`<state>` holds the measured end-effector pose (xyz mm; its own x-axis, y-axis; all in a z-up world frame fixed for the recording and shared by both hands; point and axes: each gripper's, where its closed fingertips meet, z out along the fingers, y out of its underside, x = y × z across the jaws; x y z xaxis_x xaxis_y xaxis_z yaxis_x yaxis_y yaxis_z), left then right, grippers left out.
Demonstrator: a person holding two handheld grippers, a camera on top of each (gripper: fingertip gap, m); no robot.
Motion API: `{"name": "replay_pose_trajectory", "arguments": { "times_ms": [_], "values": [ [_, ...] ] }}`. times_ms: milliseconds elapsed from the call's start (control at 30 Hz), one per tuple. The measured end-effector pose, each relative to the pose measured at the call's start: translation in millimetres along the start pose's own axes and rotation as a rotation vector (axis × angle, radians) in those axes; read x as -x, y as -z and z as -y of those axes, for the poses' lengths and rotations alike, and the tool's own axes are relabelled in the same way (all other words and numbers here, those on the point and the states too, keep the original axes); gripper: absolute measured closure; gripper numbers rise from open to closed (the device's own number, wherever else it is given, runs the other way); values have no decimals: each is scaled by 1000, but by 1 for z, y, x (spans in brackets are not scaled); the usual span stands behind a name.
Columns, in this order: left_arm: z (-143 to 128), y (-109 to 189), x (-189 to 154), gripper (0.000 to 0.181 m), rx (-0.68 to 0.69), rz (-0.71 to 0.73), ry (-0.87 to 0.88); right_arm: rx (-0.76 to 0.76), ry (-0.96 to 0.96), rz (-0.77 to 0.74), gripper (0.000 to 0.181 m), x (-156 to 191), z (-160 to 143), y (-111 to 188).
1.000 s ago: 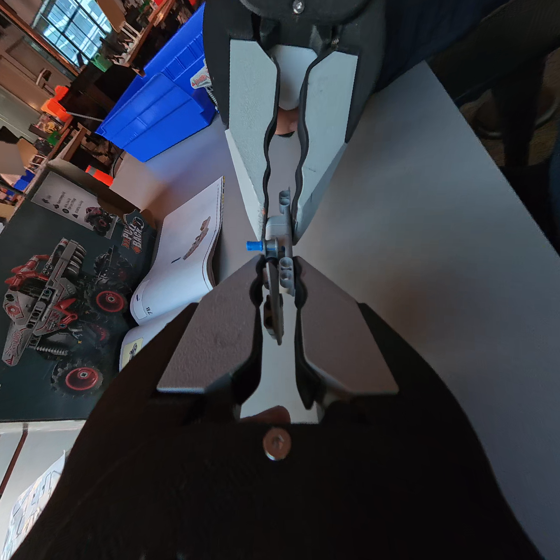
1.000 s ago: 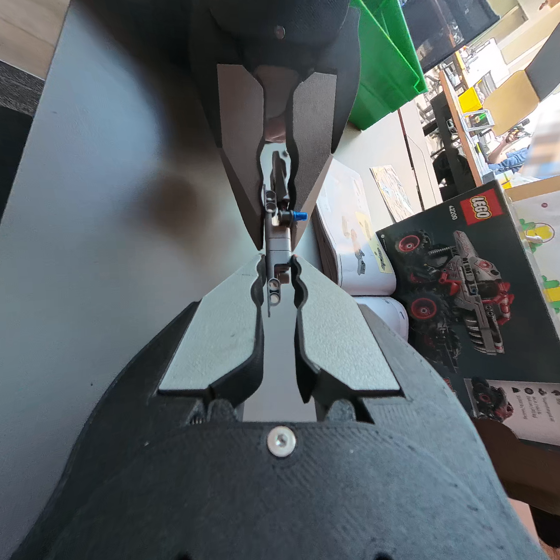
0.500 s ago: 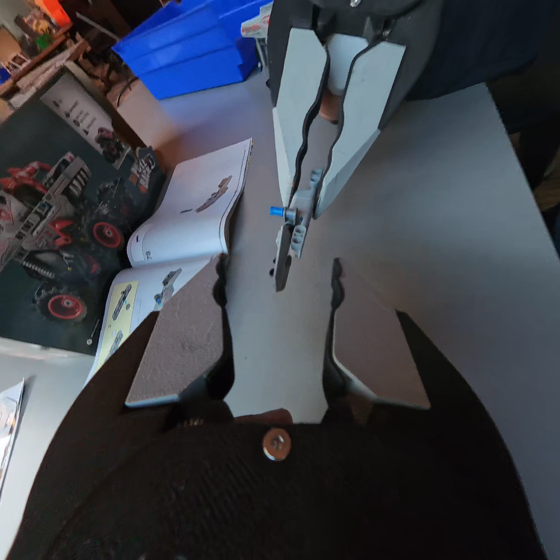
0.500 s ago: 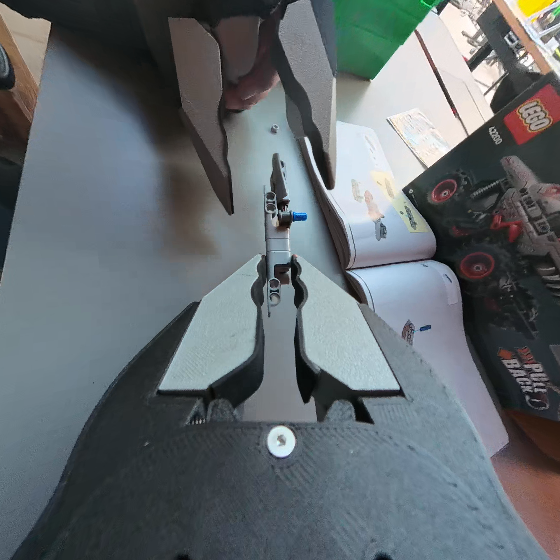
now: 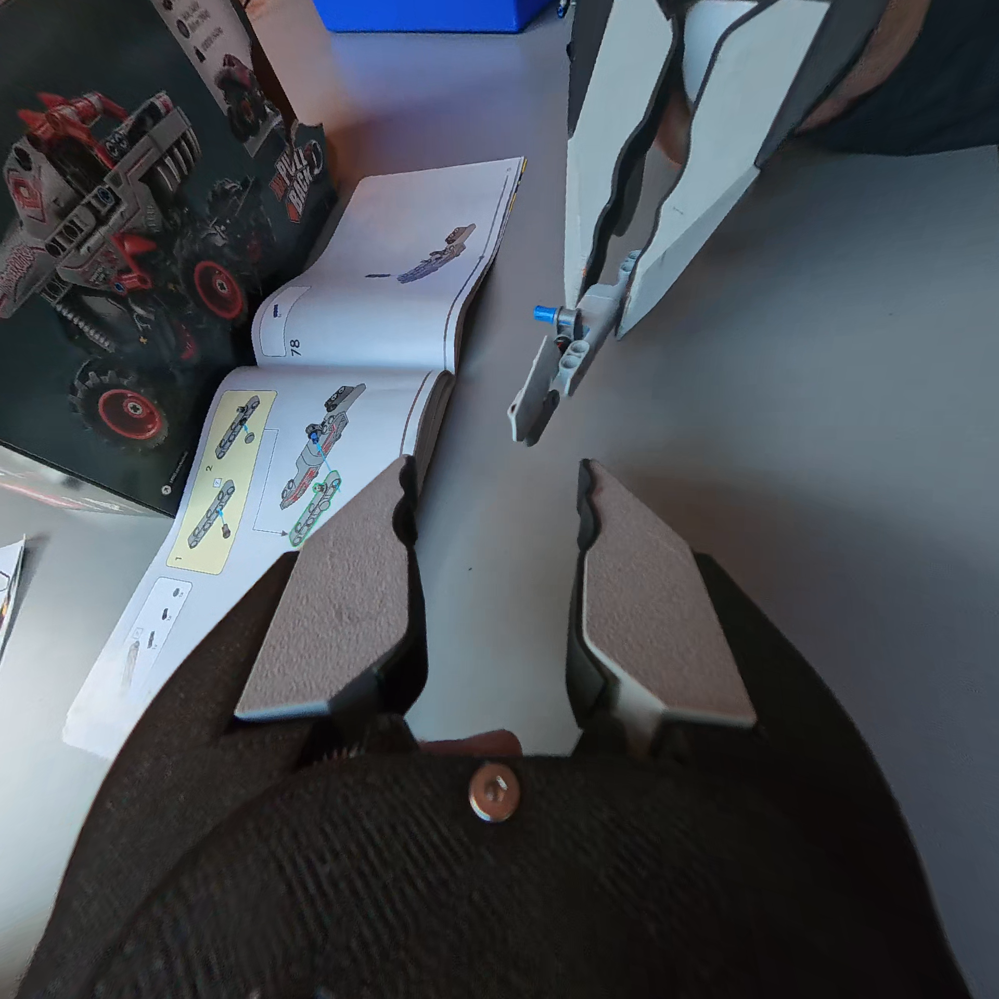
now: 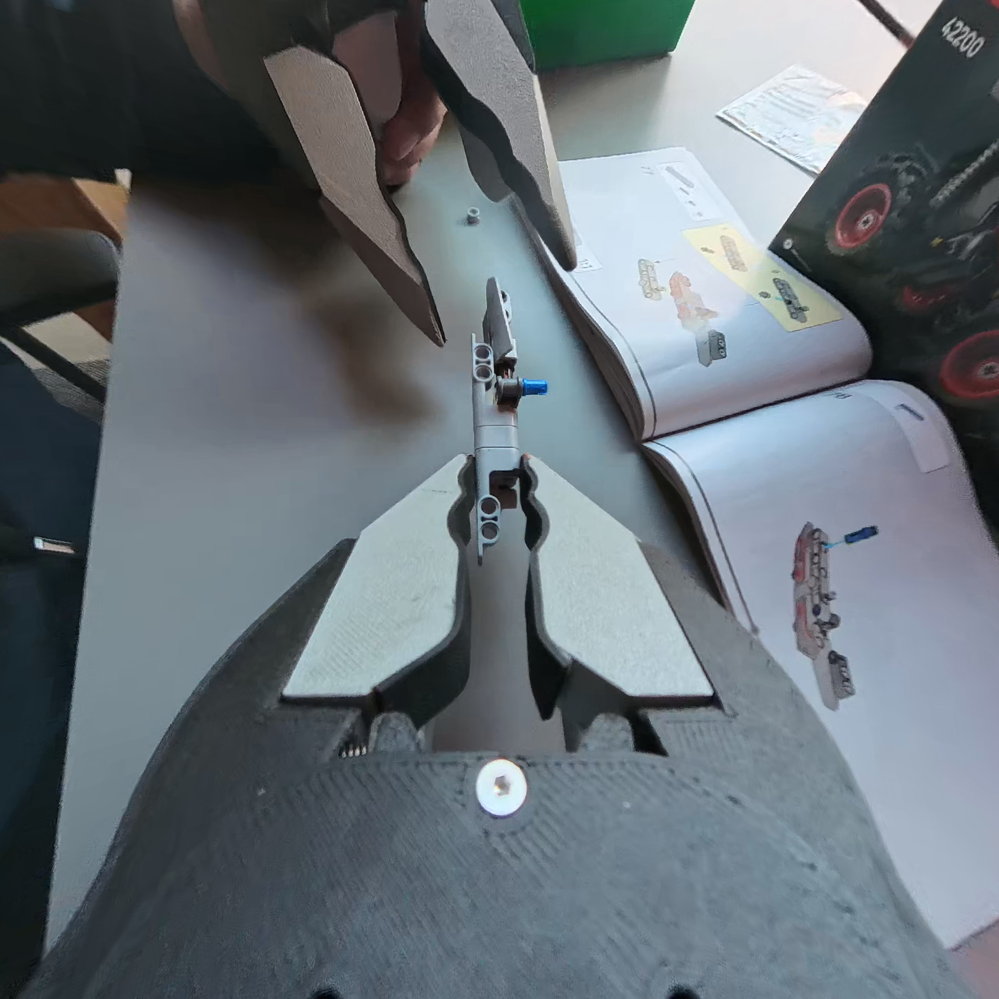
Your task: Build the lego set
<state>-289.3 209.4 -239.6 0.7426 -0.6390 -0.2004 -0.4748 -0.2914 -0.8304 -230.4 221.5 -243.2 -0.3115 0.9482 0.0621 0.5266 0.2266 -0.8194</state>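
My right gripper (image 6: 494, 464) is shut on a grey lego assembly (image 6: 493, 416) and holds it above the grey table (image 6: 243, 432). A blue pin (image 6: 535, 386) sticks out of the assembly's right side. In the left wrist view the same assembly (image 5: 562, 351) hangs from the right gripper (image 5: 600, 319), blue pin (image 5: 543, 312) pointing left. My left gripper (image 5: 494, 467) is open and empty, a short way back from the assembly's free end. In the right wrist view the left gripper (image 6: 505, 302) stands open beyond the assembly. A small grey lego piece (image 6: 473, 215) lies on the table behind it.
An open instruction booklet (image 5: 346, 378) lies beside the grippers, also in the right wrist view (image 6: 703, 302). The dark set box (image 5: 119, 227) stands behind it. A green bin (image 6: 600, 27), a blue bin (image 5: 432, 13) and a leaflet (image 6: 794, 113) sit farther back. Spacing between my two grippers at the tips: around 7 centimetres.
My left gripper let go of the assembly, opened wide and drew back from it. The right gripper kept its hold on the assembly.
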Motion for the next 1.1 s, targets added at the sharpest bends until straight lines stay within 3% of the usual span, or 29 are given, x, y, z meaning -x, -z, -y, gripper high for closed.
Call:
{"name": "replay_pose_trajectory", "arguments": {
  "times_ms": [33, 233, 400, 567, 1100],
  "values": [
    [0, 0, -1, 125, -2, -9, 6, -10, -27, 24, 168, 1, 1, 1],
    [7, -2, -17, 128, -26, -91, 12, -36, -88, 98, 168, 7, 5, 2],
    [21, -4, -39, 132, -75, -240, 97, -38, -149, 224, 168, 24, 7, -3],
    [23, 0, -48, 164, -90, -312, 106, -104, -278, 379, 168, 33, 17, 2],
    [30, 3, -54, 164, -121, -371, 137, -109, -230, 382, 168, 39, 21, -1]
  ]
}}
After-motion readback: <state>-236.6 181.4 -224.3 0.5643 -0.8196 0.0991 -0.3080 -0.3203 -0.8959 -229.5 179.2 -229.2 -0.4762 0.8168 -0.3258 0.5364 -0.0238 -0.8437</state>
